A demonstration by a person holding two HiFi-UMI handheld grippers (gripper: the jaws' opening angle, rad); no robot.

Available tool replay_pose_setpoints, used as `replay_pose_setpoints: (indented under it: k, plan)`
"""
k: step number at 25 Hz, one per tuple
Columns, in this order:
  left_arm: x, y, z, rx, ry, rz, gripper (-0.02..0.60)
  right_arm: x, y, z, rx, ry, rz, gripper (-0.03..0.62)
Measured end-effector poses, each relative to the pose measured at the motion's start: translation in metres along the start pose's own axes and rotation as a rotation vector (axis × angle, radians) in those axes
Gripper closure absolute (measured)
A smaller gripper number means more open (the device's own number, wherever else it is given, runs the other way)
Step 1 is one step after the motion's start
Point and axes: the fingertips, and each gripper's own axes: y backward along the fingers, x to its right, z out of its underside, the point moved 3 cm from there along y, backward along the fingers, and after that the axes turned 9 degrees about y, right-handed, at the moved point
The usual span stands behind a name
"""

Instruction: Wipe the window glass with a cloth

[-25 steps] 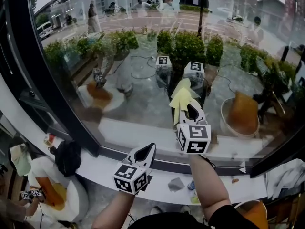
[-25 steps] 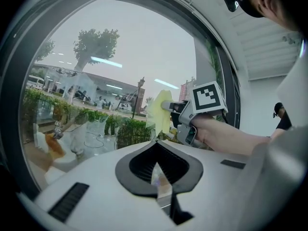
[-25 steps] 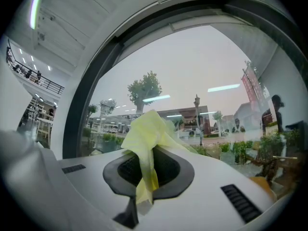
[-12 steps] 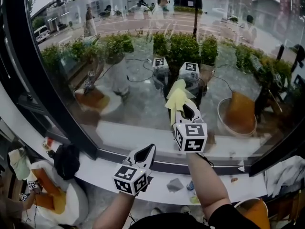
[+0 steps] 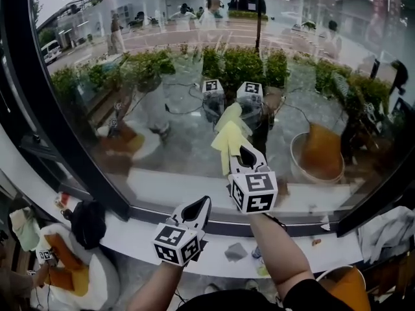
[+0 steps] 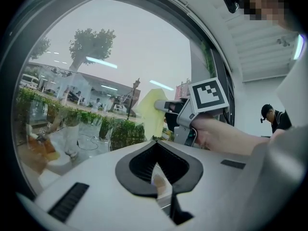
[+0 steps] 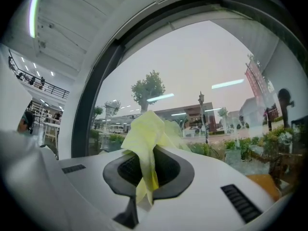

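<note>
Yellow cloth (image 5: 227, 138) clenched in right claw (image 5: 241, 149), bunched upward, laid against window glass (image 5: 162, 63) just beyond claw tips — far side. Left claw (image 5: 201, 205) closed on nothing, held nearer, low left, apart from glass. Wipe judged right claw's.

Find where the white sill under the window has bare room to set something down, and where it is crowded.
Bare: the sill between the black object at left and the left hand-held gripper, and the stretch right of the right forearm, save small specks. Crowded: the middle, where a grey scrap lies between the two arms.
</note>
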Motion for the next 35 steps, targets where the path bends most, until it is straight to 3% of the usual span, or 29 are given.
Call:
replay_pose_setpoints:
  k: [27, 35]
  plan:
    - [0.04, -0.026, -0.011, 0.008, -0.041, 0.173, 0.583, 0.045, 0.029, -0.08, 0.087, 0.078, 0.137, 0.553]
    - [0.069, -0.05, 0.0, -0.002, -0.027, 0.182, 0.583, 0.081, 0.033, -0.075, 0.063, 0.081, 0.147, 0.553]
